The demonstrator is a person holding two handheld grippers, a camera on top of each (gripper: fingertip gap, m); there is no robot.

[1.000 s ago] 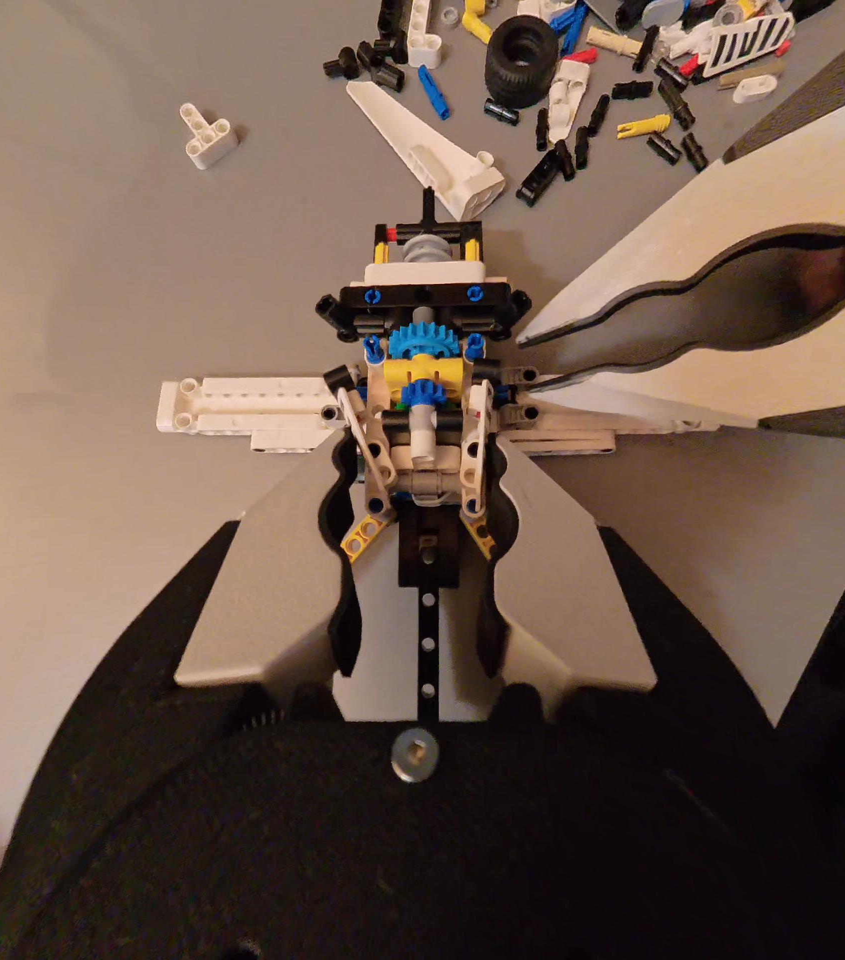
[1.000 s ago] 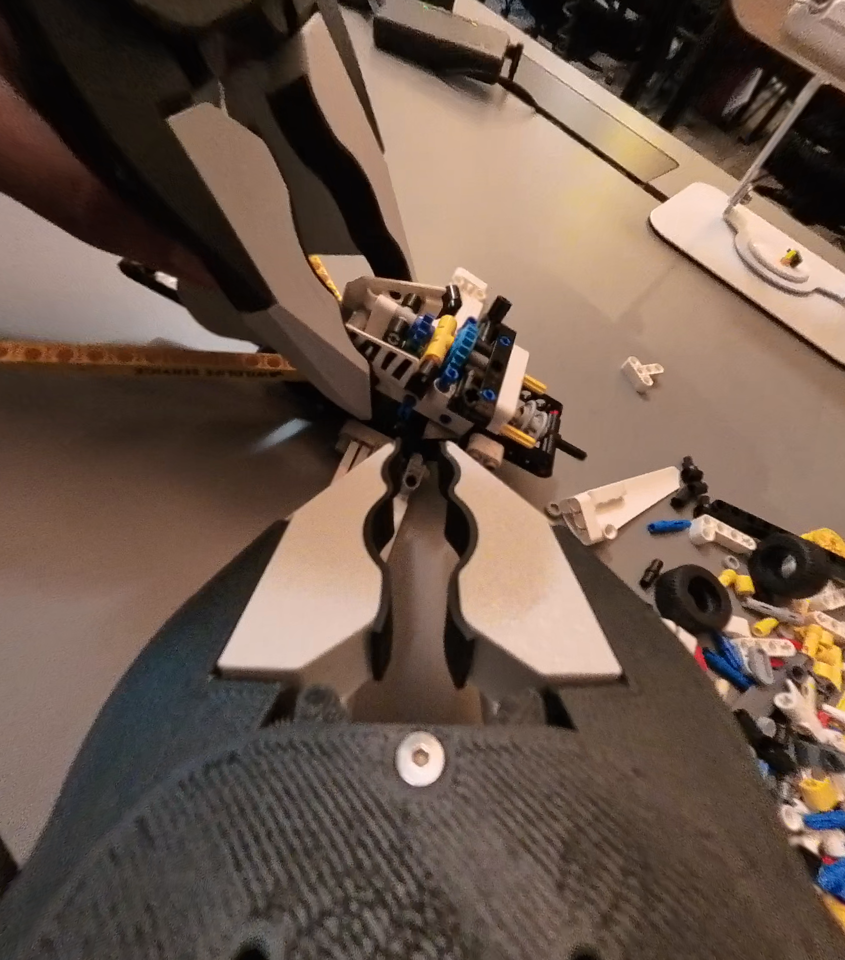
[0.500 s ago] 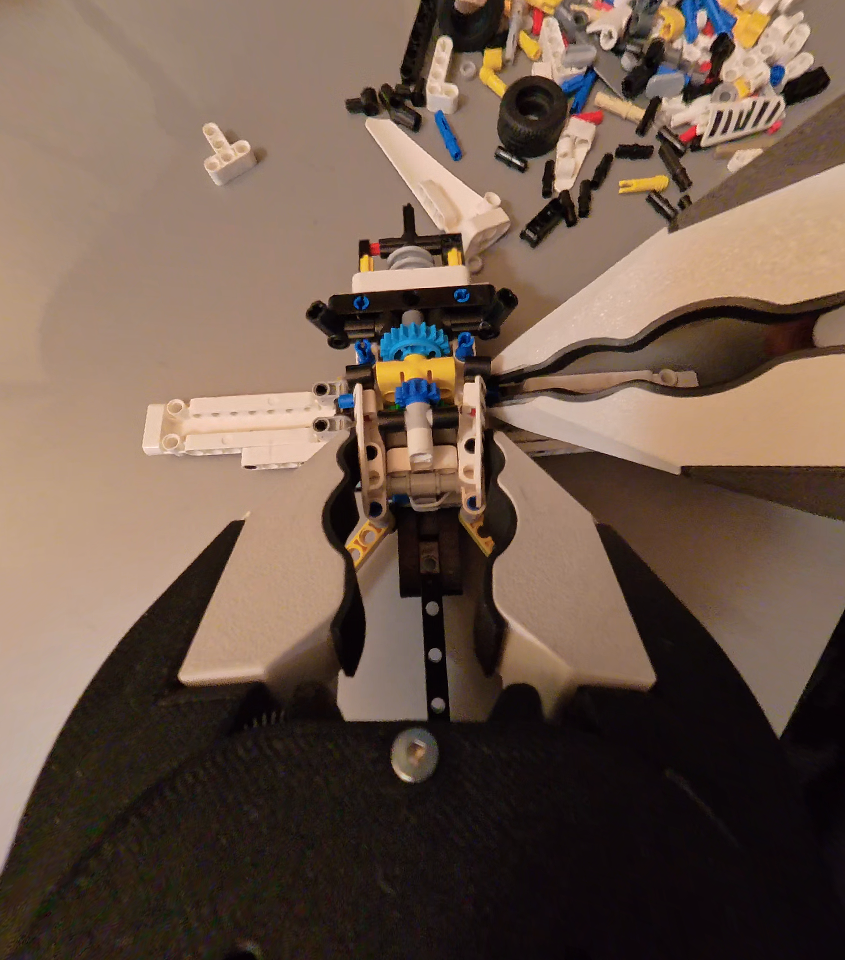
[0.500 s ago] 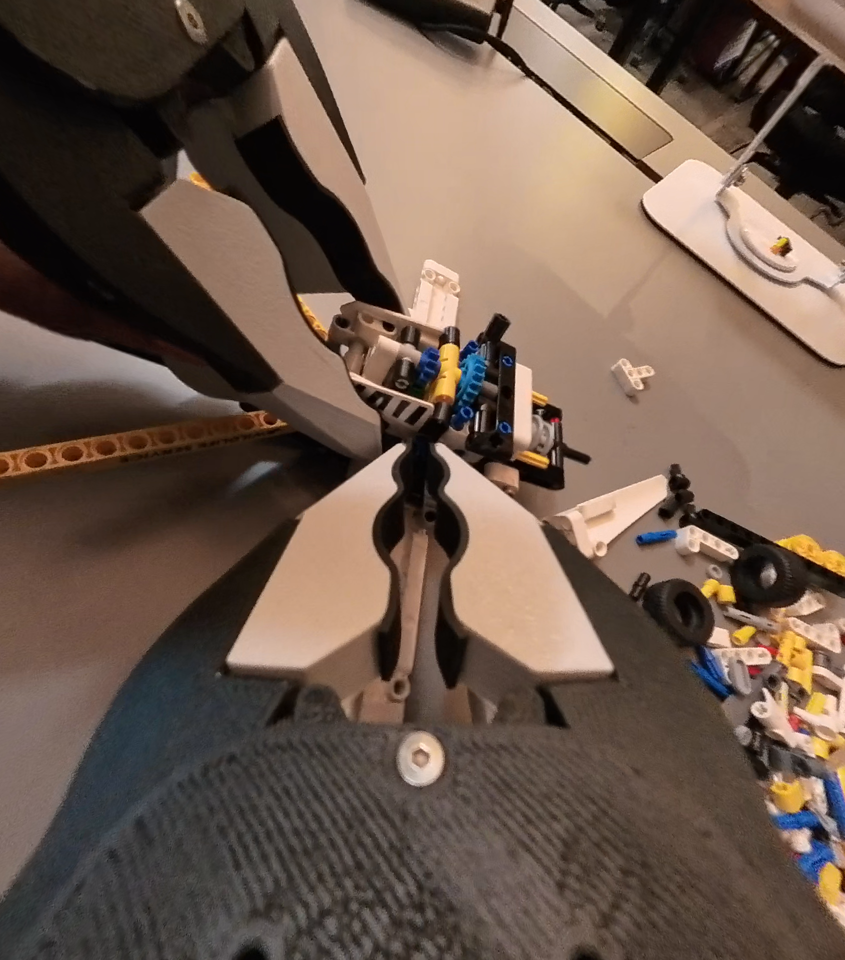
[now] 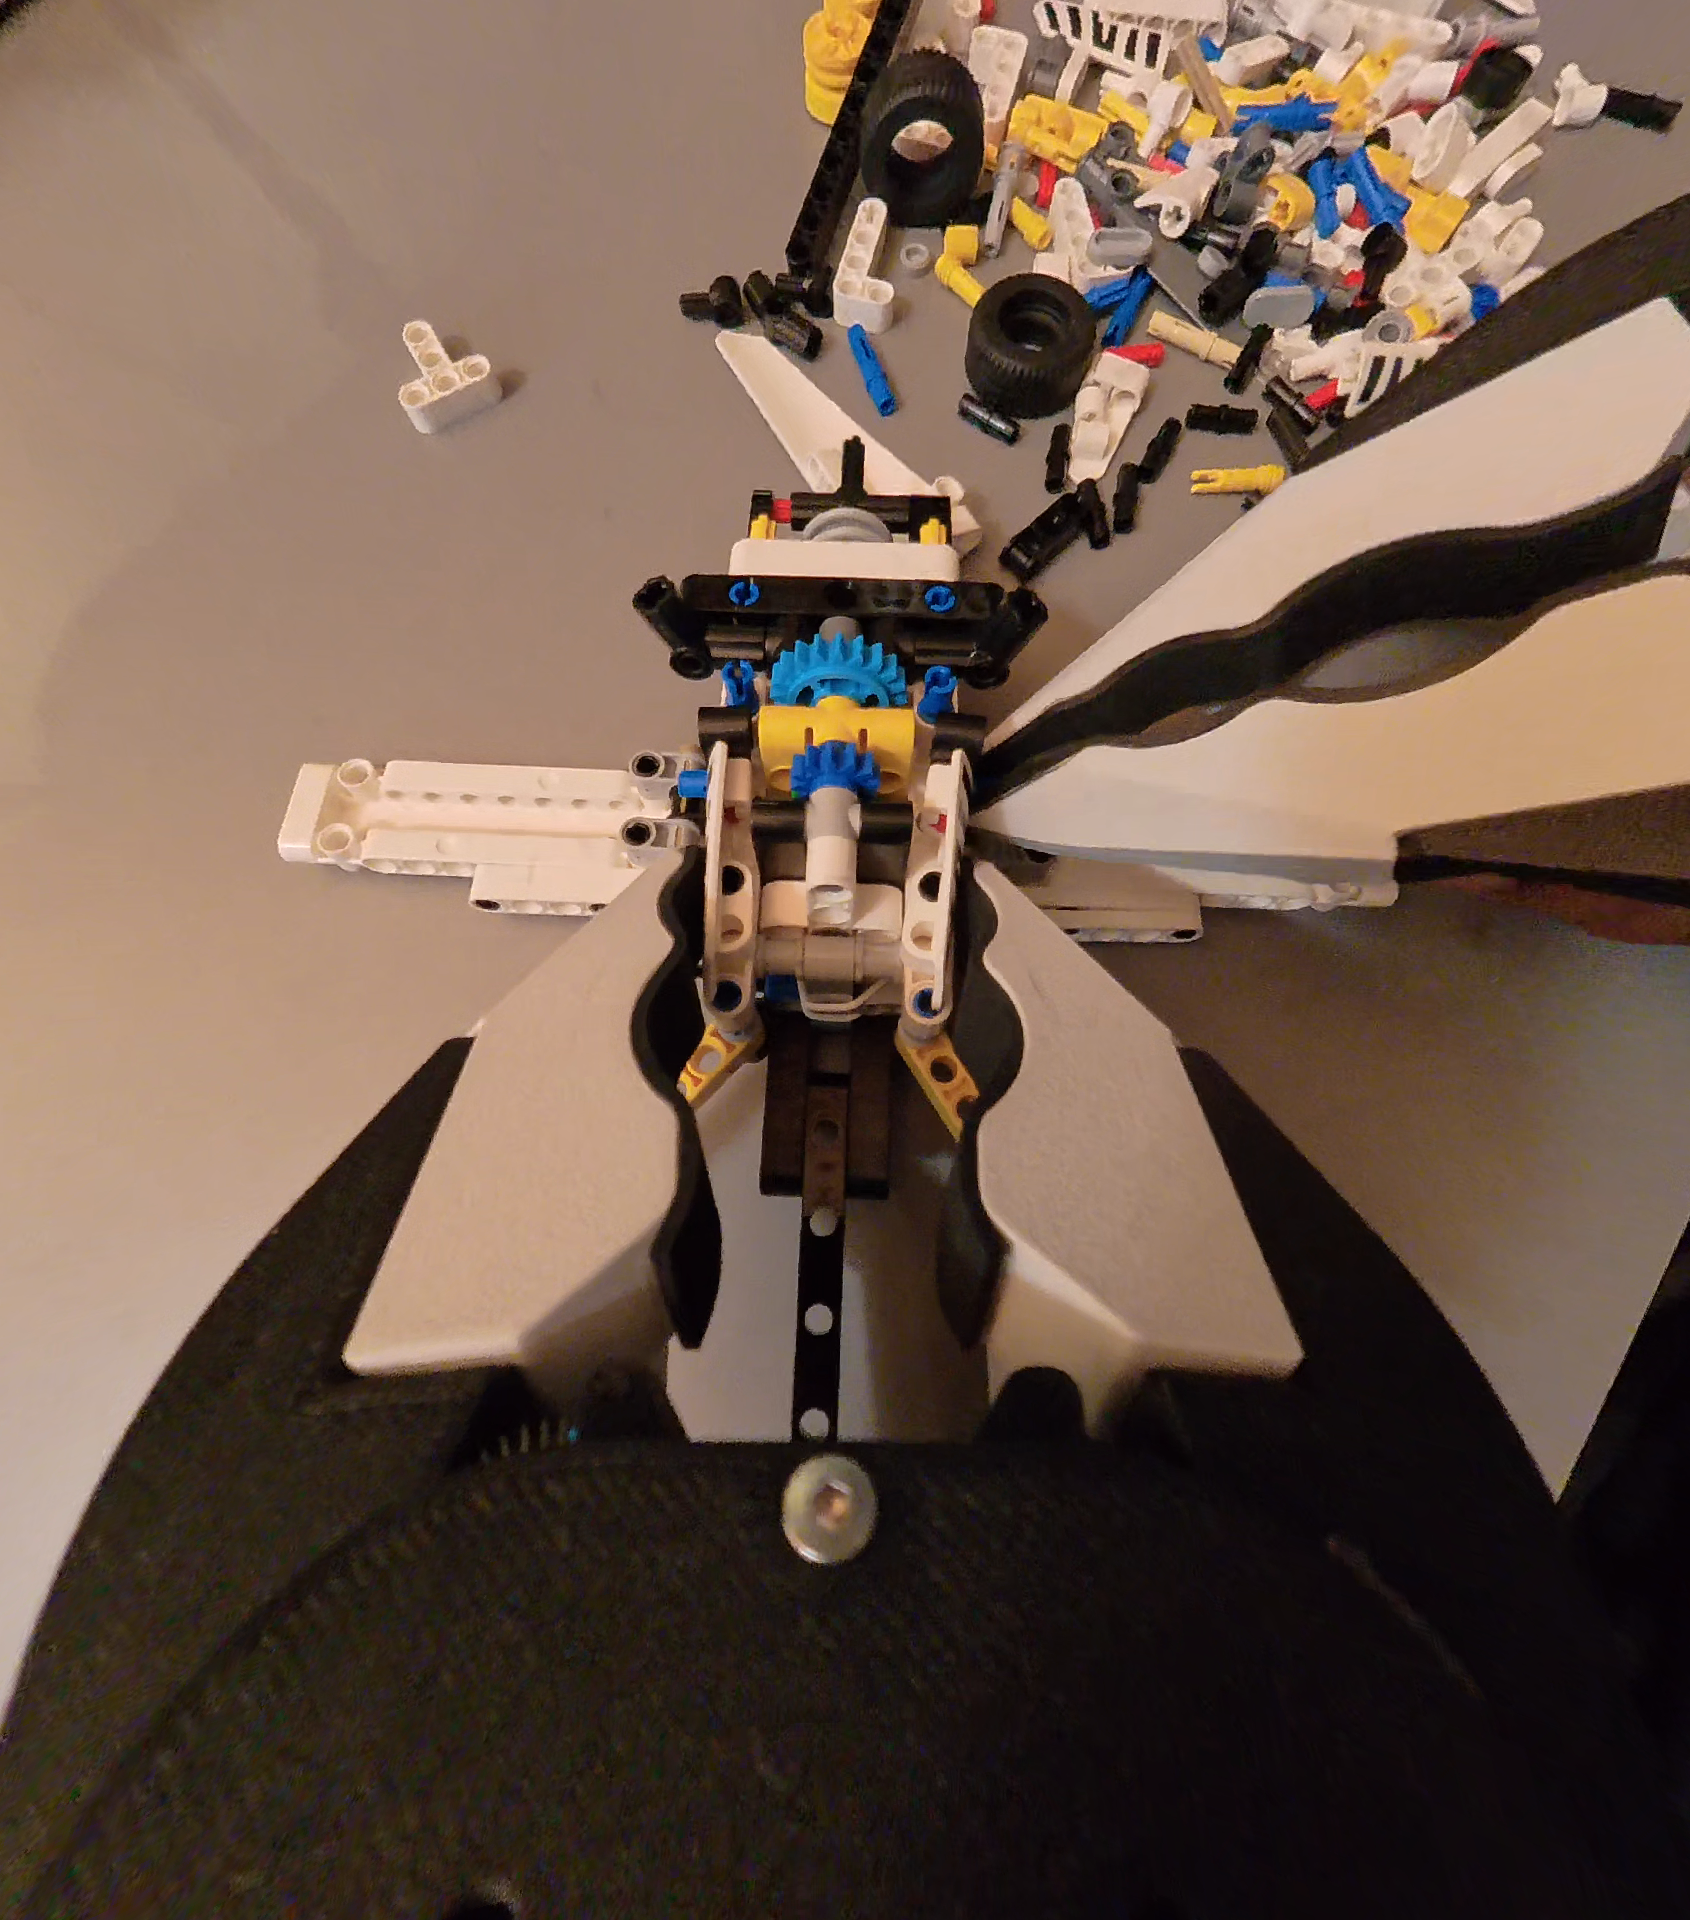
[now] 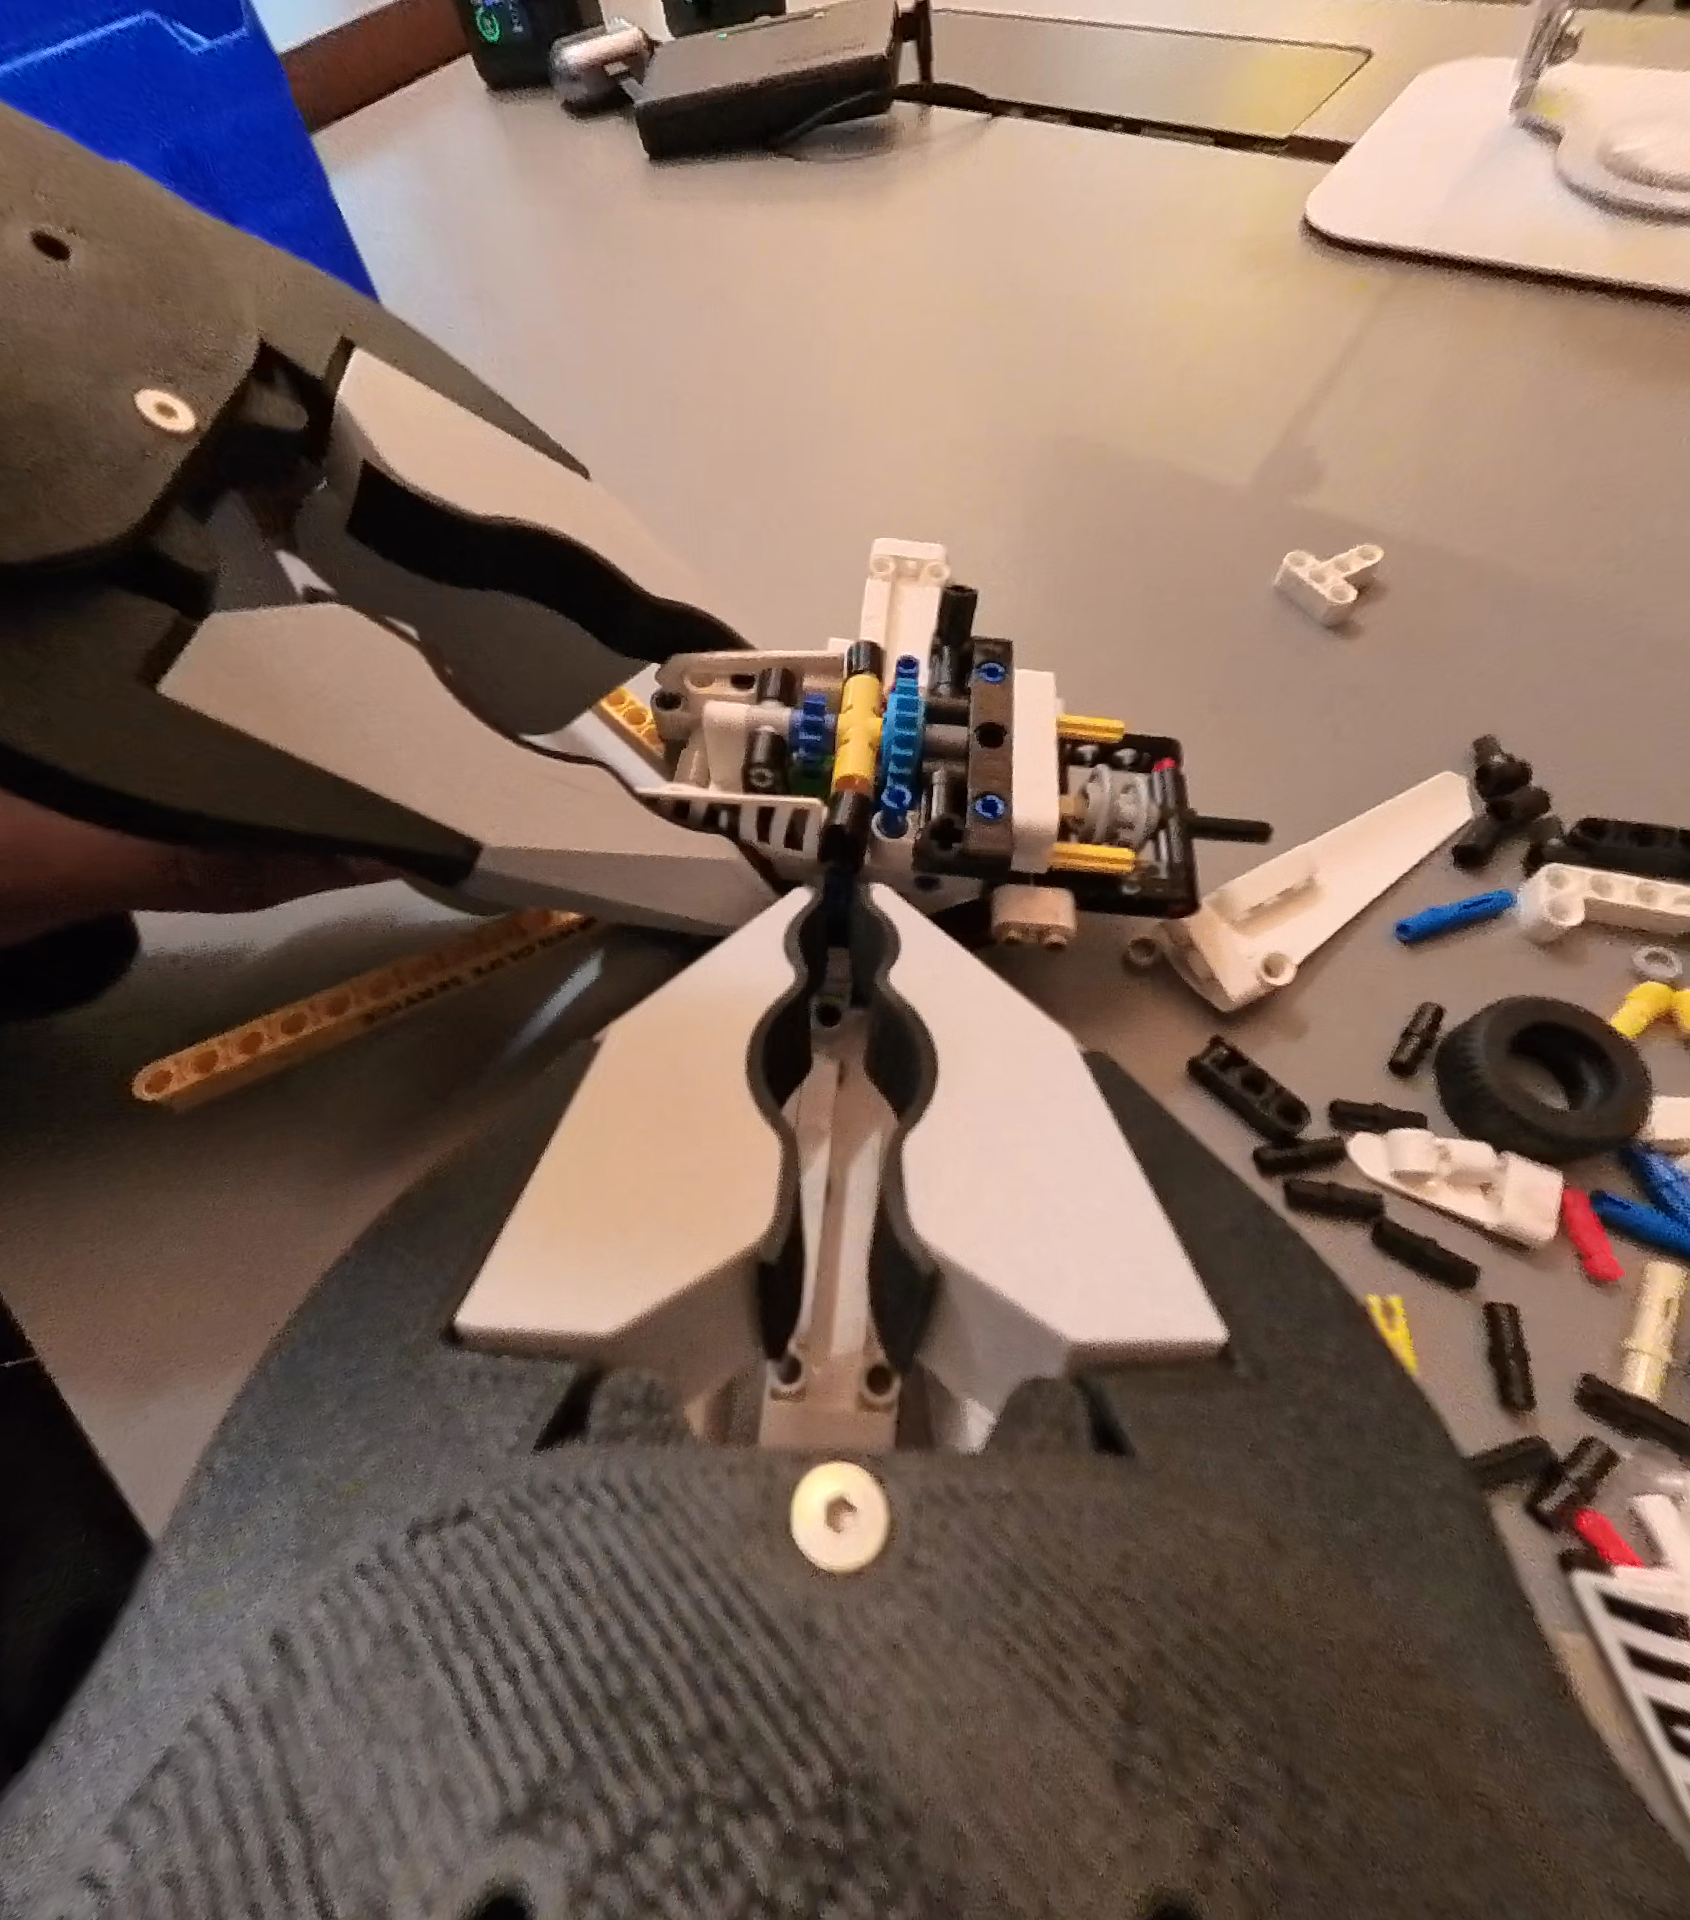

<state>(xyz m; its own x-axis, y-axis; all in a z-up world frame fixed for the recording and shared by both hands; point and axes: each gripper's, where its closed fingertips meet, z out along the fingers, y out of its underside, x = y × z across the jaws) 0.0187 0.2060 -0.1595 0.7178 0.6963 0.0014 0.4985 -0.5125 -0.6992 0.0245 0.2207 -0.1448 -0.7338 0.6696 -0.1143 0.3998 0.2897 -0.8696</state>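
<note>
My left gripper (image 5: pixel 830 883) is shut on a small brick model (image 5: pixel 836 727) with blue gears, a yellow hub and a black crossbeam; both pads press on its white side frames. A white wing panel (image 5: pixel 467 810) sticks out to the model's left. My right gripper (image 5: pixel 992 774) comes in from the right, its tips against the model's right side. In the right wrist view my right gripper (image 6: pixel 836 914) is shut on the inner end of the model's other white wing panel (image 6: pixel 836 1195), which runs back between the fingers. My left gripper (image 6: pixel 706 748) holds the model (image 6: pixel 976 748) from the left.
A pile of loose bricks (image 5: pixel 1236 156) with black tyres (image 5: pixel 1028 332) lies on the grey table (image 5: pixel 197 520) beyond the model, with a white fin (image 5: pixel 810 416) and a white T-piece (image 5: pixel 441 379) nearer. A long orange beam (image 6: pixel 353 1008) lies under the left gripper. A white stand base (image 6: pixel 1547 187) is at the far right. Both grippers' tips are close together, under 4 cm apart. Left tips and right tips are each some 12 cm from the white fin (image 5: pixel 810 416). It turns up in the right wrist view (image 6: pixel 1370 859) as well.
My right gripper's fingers have closed from slightly apart onto the wing panel at the model's side. The left gripper has kept its hold on the model, which has tilted a little.
</note>
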